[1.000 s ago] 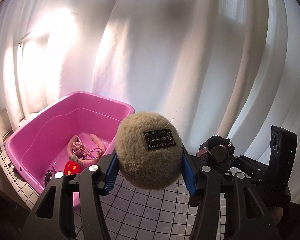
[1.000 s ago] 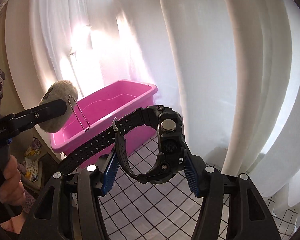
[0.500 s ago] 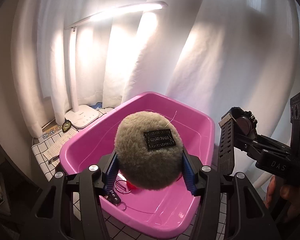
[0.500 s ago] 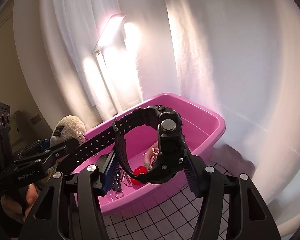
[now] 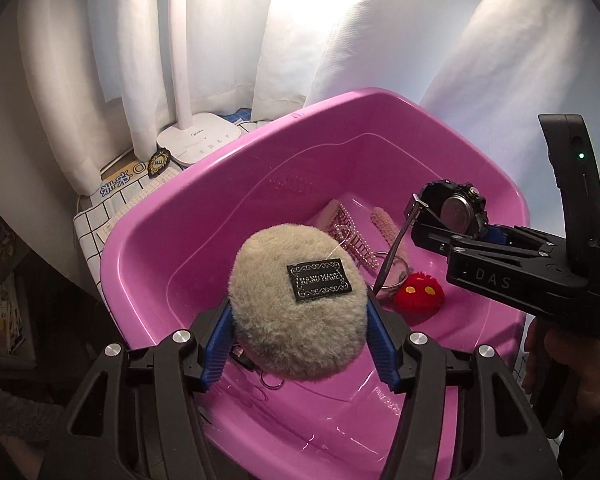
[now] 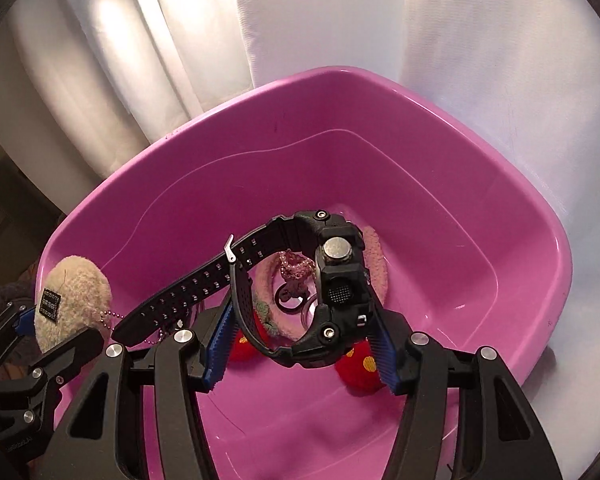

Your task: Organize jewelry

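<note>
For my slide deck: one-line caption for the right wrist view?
Right gripper holding a black watch above the pink tub of jewelry.

Hair clips (image 5: 356, 236) and pompom (image 5: 419, 296) in tub (image 5: 172, 216) (lamp base (image 5: 200, 142) behind)

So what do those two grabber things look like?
Both are black plastic. The left gripper and right gripper have blue ridged pads and shiny silver bolts. One side reads "DAS" in pale letters, with a tiny green light above.
</note>
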A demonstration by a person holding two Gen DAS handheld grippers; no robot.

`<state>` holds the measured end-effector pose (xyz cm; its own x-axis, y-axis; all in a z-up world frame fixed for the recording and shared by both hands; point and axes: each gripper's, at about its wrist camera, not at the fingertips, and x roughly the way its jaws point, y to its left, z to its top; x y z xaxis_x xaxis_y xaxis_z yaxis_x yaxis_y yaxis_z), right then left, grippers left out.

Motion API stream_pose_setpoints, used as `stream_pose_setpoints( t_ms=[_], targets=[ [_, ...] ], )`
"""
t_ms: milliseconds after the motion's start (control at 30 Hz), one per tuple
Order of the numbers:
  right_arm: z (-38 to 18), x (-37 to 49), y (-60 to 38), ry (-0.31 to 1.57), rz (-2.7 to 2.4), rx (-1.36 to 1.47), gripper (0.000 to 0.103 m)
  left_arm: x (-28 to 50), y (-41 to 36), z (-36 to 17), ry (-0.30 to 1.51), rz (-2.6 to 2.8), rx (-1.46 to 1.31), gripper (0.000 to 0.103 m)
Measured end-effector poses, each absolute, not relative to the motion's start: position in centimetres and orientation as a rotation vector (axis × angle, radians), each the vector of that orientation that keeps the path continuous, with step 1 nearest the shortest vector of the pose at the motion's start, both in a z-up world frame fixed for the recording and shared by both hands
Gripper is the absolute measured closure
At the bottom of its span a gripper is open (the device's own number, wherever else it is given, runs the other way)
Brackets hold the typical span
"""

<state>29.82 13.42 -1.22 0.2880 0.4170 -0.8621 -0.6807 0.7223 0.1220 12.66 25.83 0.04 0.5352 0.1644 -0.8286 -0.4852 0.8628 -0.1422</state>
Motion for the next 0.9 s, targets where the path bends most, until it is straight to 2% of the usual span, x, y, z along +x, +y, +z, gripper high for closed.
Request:
stream_pose_setpoints(
  t_ms=[100,167,233,900],
  targets=[
    [-1.3,30.4,13.9,1.077,0.735,-0.284,0.045,13.2,26.0,-0.6,0.967,0.414,-0.392,0.042],
    [-1.0,31.0,14.4,1.077,0.721,-0.284,0.041,13.4,25.8,-0.5,0.97,0.419,-0.378,0.032],
    [-0.8,30.9,14.2,1.079,0.712,-0.28,0.034,13.3,25.4,-0.1,0.961,0.434,-0.359,0.012],
    [-0.7,30.0,14.0,1.081,0.735,-0.262,0.034,12.5,24.9,0.7,0.971,0.492,-0.336,0.009]
  ],
)
